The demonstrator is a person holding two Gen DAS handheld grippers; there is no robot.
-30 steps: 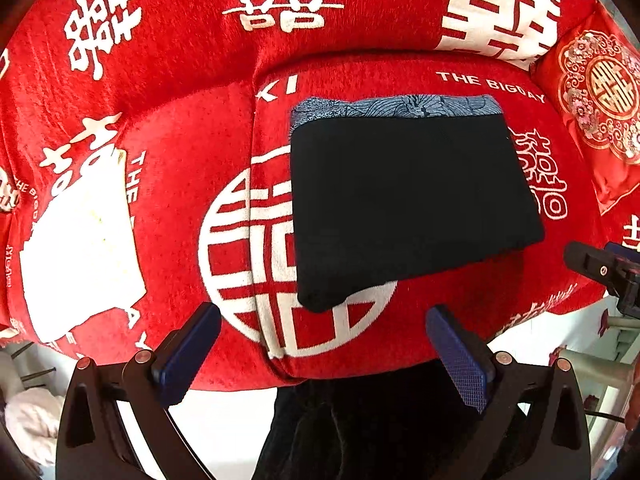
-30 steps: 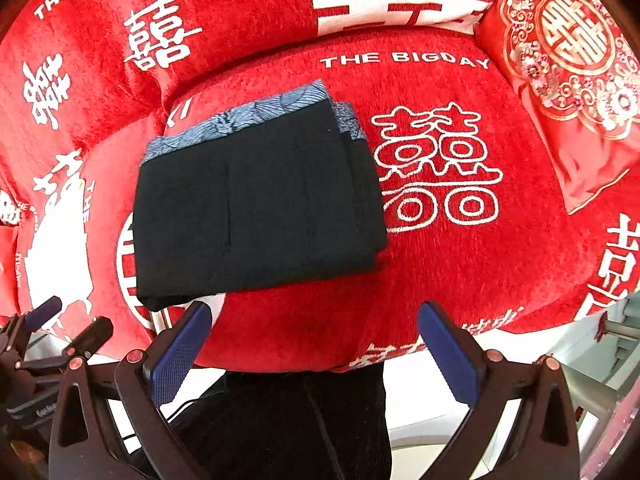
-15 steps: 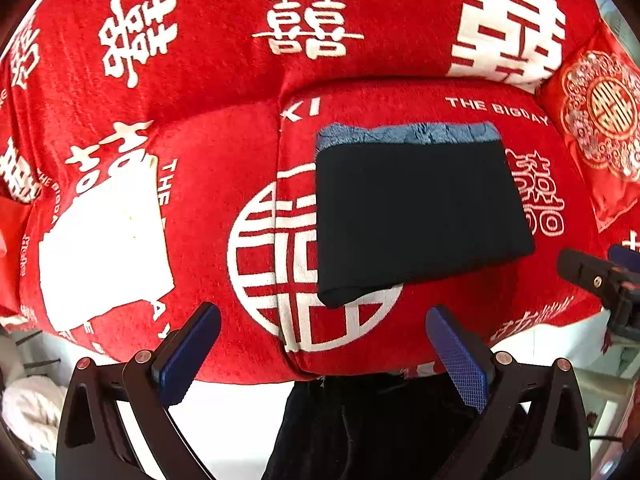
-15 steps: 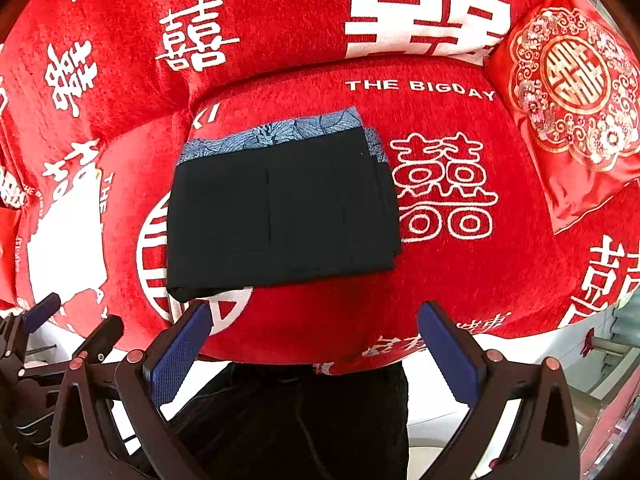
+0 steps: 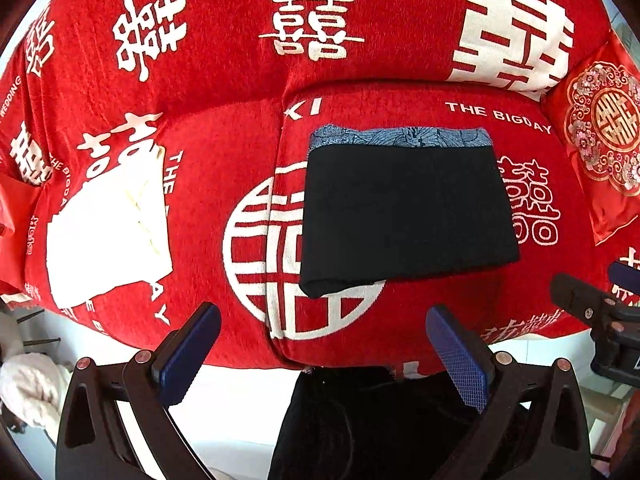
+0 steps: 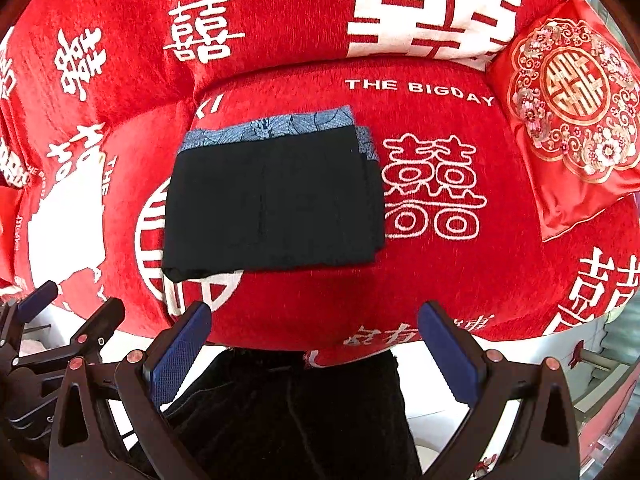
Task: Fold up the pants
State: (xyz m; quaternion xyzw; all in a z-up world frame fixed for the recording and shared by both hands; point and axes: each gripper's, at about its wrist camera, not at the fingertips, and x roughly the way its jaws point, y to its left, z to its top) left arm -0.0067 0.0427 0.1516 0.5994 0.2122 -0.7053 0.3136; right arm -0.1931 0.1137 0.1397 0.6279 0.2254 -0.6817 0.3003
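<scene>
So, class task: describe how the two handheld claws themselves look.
The left claw and right claw look the same: black angular frames with triangular cut-outs, copper-coloured rivets, and flat blue pads with a fine grid texture. No cables or markings show.

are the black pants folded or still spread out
Folded. The black pants lie as a compact rectangle on the red printed sofa cover, stacked layers showing at the right edge, blue patterned waistband on top.

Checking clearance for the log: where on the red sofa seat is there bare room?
Free: the seat between the folded black pants and the red embroidered cushion. A narrower strip separates pants from the white folded cloth. Both grippers are off the seat.
</scene>
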